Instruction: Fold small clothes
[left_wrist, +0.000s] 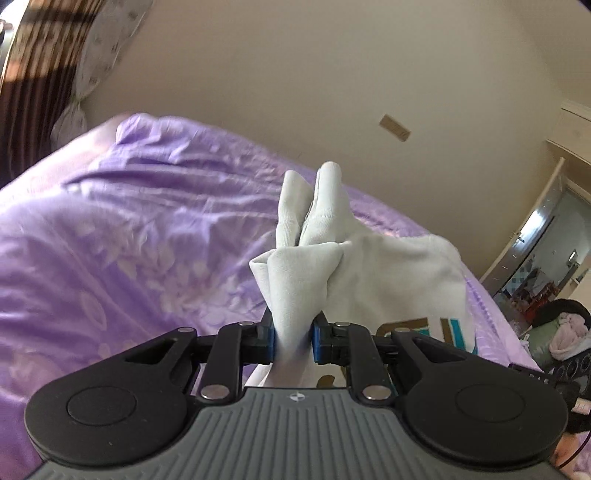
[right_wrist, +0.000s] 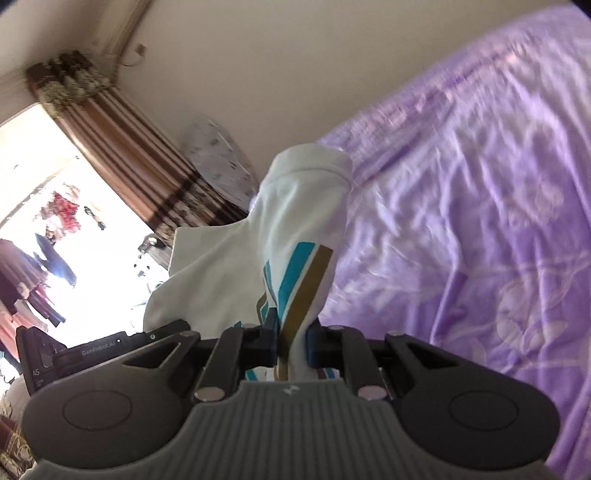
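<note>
- Left gripper (left_wrist: 293, 341) clamped on a bunched white garment (left_wrist: 303, 273) above a purple bedspread (left_wrist: 129, 229)
- Right gripper (right_wrist: 291, 341) clamped on the same garment's striped part (right_wrist: 299, 291)

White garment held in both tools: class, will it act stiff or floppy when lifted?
Probably floppy: the white garment bunches where the left tool and right tool pinch it. Likely light, since small pinches hold it above the purple bedspread.

The white garment (left_wrist: 369, 266) hides both grippers' fingertips (bunched cloth fills the jaws); its lower part drops behind the gripper bodies, and the purple bedspread (right_wrist: 480, 221) blurs upper right.
</note>
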